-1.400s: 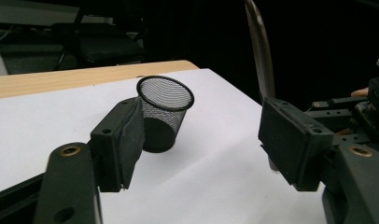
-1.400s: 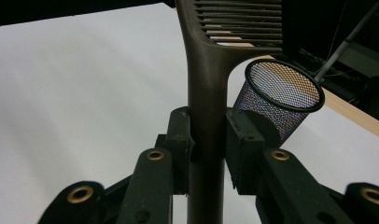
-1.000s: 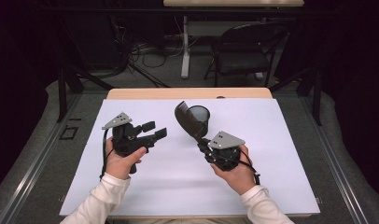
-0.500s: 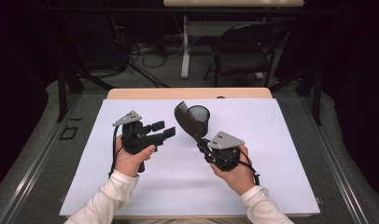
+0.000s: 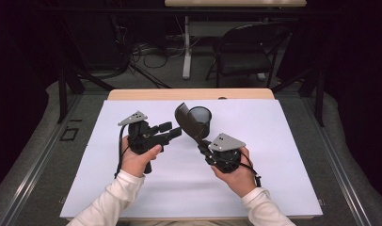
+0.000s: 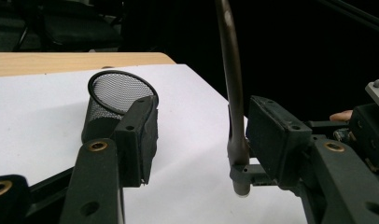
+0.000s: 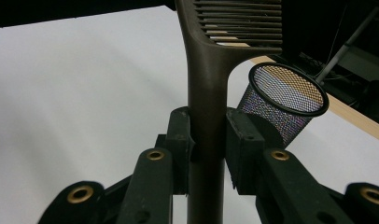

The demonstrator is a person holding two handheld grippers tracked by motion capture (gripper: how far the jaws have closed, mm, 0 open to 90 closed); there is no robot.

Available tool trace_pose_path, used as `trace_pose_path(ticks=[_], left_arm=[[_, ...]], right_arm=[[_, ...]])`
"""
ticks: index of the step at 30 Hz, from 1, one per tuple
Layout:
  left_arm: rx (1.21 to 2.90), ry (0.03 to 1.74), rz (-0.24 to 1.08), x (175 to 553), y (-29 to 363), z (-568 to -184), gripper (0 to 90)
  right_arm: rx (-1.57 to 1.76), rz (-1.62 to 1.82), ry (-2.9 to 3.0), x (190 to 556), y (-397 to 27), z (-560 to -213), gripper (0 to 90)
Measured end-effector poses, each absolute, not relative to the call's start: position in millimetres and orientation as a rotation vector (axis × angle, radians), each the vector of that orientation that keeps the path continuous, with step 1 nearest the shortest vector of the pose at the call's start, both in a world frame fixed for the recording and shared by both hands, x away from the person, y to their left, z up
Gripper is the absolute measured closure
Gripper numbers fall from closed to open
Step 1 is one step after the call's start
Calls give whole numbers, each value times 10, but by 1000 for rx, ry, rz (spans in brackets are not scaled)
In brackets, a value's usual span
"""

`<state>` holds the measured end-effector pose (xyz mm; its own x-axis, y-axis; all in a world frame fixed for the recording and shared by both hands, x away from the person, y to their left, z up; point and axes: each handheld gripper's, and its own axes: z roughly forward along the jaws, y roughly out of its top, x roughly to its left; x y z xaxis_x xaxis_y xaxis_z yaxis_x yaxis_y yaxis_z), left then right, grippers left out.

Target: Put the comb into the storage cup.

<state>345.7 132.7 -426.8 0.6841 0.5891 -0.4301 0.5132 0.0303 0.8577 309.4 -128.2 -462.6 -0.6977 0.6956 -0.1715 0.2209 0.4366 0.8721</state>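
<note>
Right gripper (image 5: 201, 147) clamps the handle of a brown slotted spatula (image 5: 188, 122), pads pressed on both sides of the stem in the right gripper view (image 7: 206, 154); the blade rises up and away from the jaws, with a black mesh cup (image 5: 200, 120) standing on the white sheet (image 5: 274, 155) just beyond it. Left gripper (image 5: 170, 132) is held off the sheet, level, pointing at the spatula, jaws about half apart and just now closing. In the left gripper view the spatula's edge (image 6: 232, 93) stands between its jaws, close to one pad; contact cannot be told.
</note>
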Motion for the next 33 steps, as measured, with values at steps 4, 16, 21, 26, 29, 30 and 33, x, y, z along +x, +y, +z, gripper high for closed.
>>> trace_pose_path(ticks=[4, 16, 21, 26, 29, 30, 33], left_arm=[[1600, 926, 48, 3481, 1306, -4268, 470], [1592, 949, -8, 3537, 1258, -4275, 528], [1590, 946, -3, 3540, 1223, -4267, 564], [1582, 950, -2, 3542, 1183, -4278, 576], [1573, 951, -1, 3541, 1155, -4284, 590], [1570, 952, -3, 3541, 1145, -4285, 593], [1571, 949, -9, 3544, 1108, -4295, 603]], right_arm=[[768, 1211, 2178, 3093, -1276, -4629, 731], [764, 1209, 2186, 3086, -1251, -4646, 731], [762, 1207, 2187, 3087, -1243, -4653, 731], [762, 1213, 2185, 3083, -1239, -4655, 731], [764, 1210, 2186, 3082, -1234, -4659, 731], [765, 1214, 2186, 3084, -1234, -4661, 731], [767, 1216, 2186, 3084, -1233, -4663, 731]])
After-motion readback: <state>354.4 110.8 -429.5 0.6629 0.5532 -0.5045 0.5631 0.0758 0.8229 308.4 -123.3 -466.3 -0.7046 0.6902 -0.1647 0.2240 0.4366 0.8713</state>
